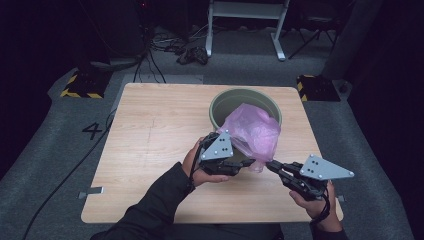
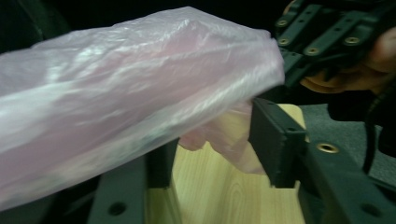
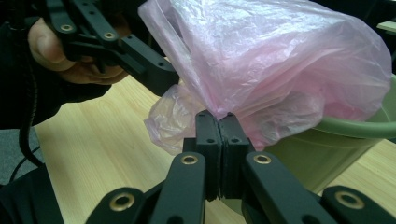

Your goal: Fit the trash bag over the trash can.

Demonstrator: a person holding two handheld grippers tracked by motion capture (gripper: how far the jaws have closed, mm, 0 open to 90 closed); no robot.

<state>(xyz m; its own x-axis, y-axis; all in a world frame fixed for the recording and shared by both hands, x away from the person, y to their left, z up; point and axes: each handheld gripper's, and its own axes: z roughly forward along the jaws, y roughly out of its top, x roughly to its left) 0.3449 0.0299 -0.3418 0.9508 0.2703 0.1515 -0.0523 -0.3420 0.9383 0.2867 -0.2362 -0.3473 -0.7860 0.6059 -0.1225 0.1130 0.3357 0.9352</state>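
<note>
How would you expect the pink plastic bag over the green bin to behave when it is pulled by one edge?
The pink plastic bag is thin and creased, so it will probably be floppy and fold rather than hold its shape. It looks see-through and puffed, so likely very light. The right tool pinches just a small fold, which might slip or stretch; the green bin may shift if tugged.

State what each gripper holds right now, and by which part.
The right gripper is shut on the pink plastic bag, pinching its lower edge near the green bin. The left gripper has open jaws with bag film between them, gripping nothing.
</note>
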